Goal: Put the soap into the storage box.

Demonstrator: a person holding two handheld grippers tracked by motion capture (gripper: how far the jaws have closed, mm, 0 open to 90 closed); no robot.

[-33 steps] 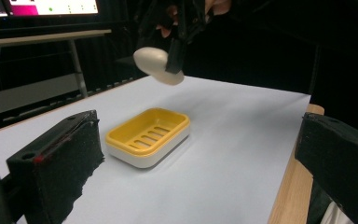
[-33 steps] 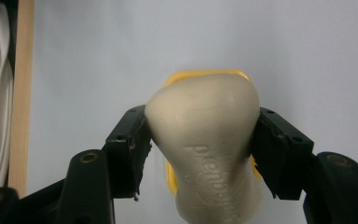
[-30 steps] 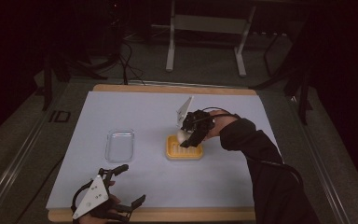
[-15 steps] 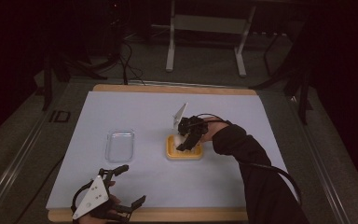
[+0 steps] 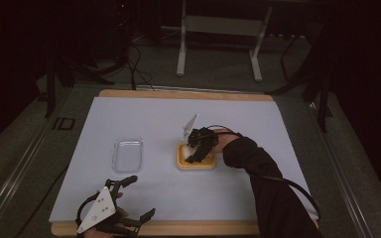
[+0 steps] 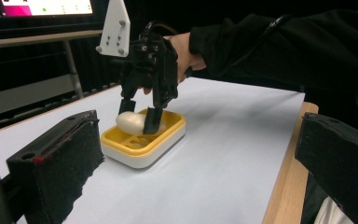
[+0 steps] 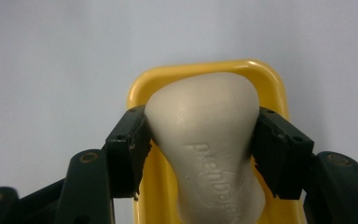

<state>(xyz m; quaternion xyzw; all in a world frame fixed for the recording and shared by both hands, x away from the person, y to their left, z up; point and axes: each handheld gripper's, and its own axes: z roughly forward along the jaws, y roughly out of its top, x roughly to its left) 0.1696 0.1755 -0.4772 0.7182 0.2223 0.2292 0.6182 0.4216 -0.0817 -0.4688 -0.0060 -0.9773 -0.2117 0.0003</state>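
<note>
Since the earlier frame, the right claw (image 5: 194,151) is lowered with the white soap bar (image 6: 131,121) toward the yellow soap dish (image 6: 142,142) on the counter (image 5: 228,198). The bar is clamped between the pads and is held just over the dish tray, perhaps touching it. The left claw (image 5: 136,198) is kept wide and idle at the near edge, well apart from the clear lid (image 5: 128,154). The placing step seems in hand; next, the bar should be seated flat and then released.
</note>
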